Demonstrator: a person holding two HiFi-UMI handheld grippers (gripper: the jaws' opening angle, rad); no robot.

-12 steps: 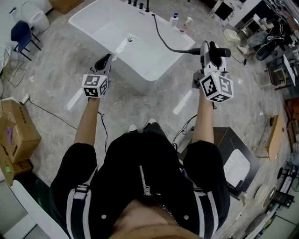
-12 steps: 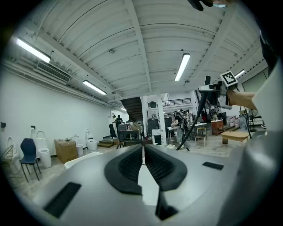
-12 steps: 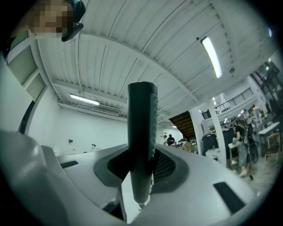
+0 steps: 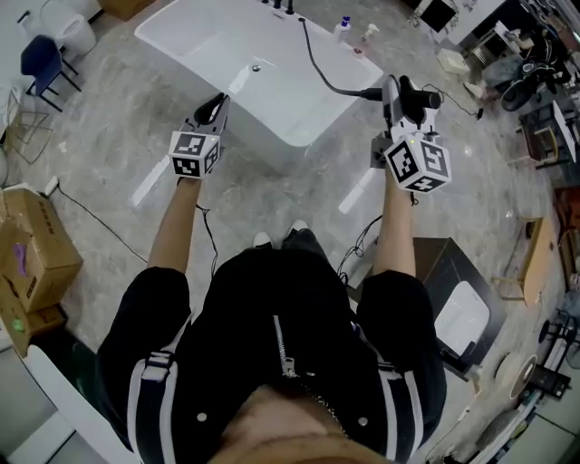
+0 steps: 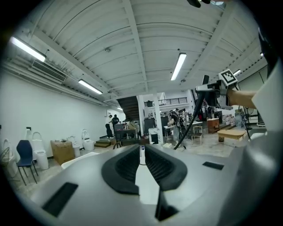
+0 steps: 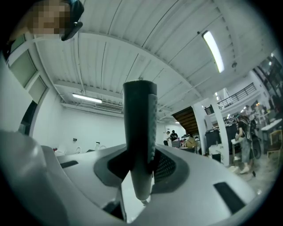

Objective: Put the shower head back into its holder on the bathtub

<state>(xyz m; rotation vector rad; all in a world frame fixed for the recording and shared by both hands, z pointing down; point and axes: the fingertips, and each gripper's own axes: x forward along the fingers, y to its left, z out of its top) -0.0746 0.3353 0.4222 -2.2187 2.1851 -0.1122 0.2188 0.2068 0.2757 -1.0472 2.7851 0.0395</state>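
The white bathtub point(image 4: 195, 41) lies at the top of the head view, with dark tap fittings point(image 4: 276, 7) on its far rim. A black hose point(image 4: 317, 63) runs from them to the dark shower head point(image 4: 410, 93). My right gripper point(image 4: 405, 100) is shut on it, off the tub's right corner. In the right gripper view the shower head point(image 6: 139, 119) stands upright between the pads of my right gripper point(image 6: 140, 165). My left gripper point(image 4: 216, 109) is shut and holds nothing, just over the tub's near rim. Its closed jaws point(image 5: 141, 156) point level across the room.
Two bottles point(image 4: 344, 27) stand on the floor past the tub's far corner. Cardboard boxes point(image 4: 27, 258) sit at the left, with a blue chair point(image 4: 41, 59) beyond them. A dark cabinet point(image 4: 453, 308) is at the right. A thin cable point(image 4: 100, 222) crosses the marble floor.
The left gripper has moved forward and now reaches the tub's near rim. The right gripper still grips the shower head and has barely shifted.
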